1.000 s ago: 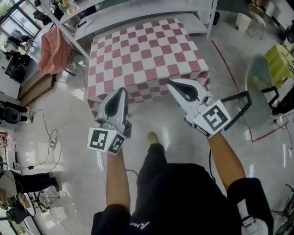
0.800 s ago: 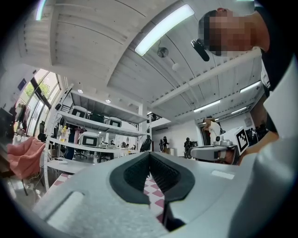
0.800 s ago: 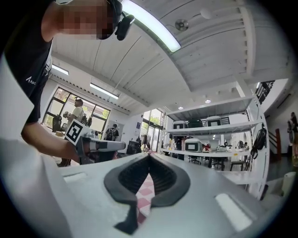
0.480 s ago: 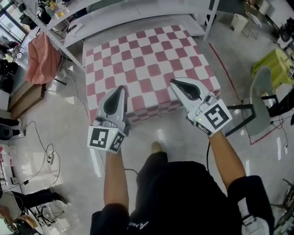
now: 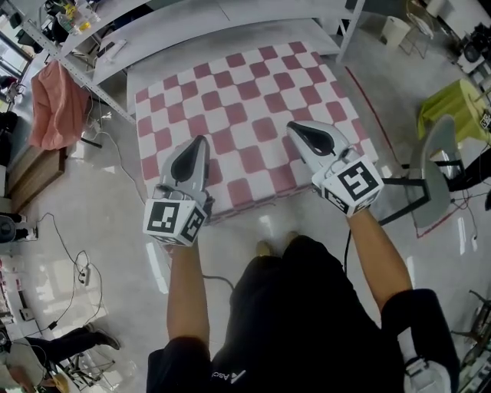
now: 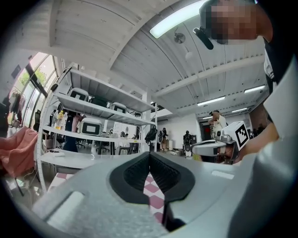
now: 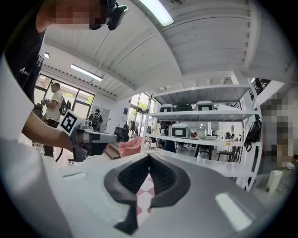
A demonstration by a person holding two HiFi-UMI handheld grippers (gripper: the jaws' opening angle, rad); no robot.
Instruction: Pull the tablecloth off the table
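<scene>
Beneath the tips of both grippers, a pink-and-white chequered tablecloth [image 5: 245, 92] is seen spread flat, its near edge hanging down just below the gripper bodies. The left gripper [image 5: 201, 141], a grey two-jaw tool with black pads and a marker cube at its rear, is held over the near left part of the cloth. Its jaws are pressed together at the tips and nothing is caught between them; only chequered squares are glimpsed through the hollow behind the pads. The right gripper [image 5: 294, 127], of the same build, is held over the near right part of the cloth. Its jaws are likewise fully closed and empty. Whether either tip touches the fabric cannot be told.

Beyond the tips, past the far edge of the cloth, a white metal shelving rack [image 5: 230, 19] is seen. Well out to the left of the left gripper, a salmon-pink cloth [image 5: 54, 107] is draped from that rack's end. To the right of the right gripper, a grey plastic chair [image 5: 431, 165] is stood on the glossy pale floor [image 5: 100, 230], with a yellow-green cover [image 5: 449, 104] beyond it. Behind the grippers, both are carried on bare forearms.
</scene>
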